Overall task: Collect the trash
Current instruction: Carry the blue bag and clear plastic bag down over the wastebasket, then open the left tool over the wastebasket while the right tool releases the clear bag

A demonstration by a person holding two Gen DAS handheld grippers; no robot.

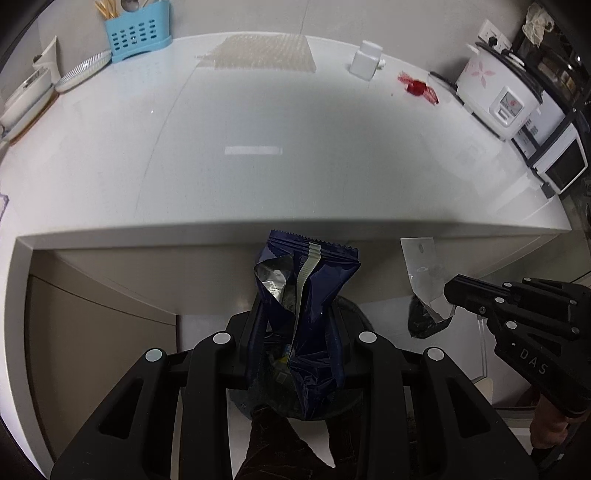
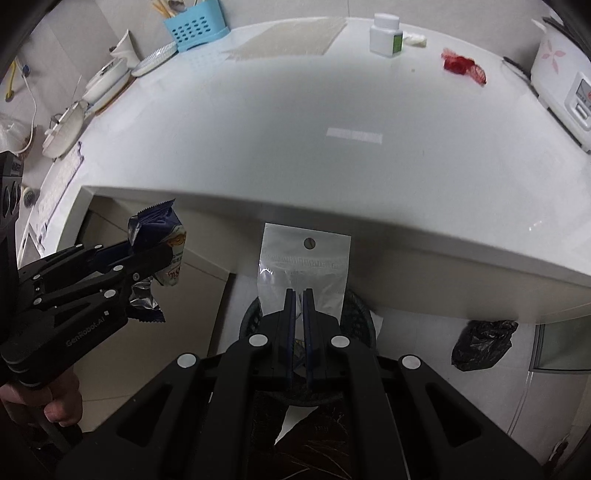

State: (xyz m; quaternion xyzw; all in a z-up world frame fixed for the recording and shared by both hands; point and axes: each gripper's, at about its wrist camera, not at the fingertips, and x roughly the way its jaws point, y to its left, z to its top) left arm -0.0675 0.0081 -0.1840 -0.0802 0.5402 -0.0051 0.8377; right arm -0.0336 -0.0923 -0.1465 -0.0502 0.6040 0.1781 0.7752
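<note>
Left gripper (image 1: 295,332) clamped on dark blue snack wrapper (image 1: 310,295); right gripper (image 2: 299,295) pinched on clear plastic bag (image 2: 303,258); both above black bin (image 2: 354,314).

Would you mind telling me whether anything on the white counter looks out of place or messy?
Yes: a crumpled red wrapper lies loose on the counter, between the white bottle and the rice cooker. A small white scrap sits beside the bottle. Both look like leftover trash.
</note>
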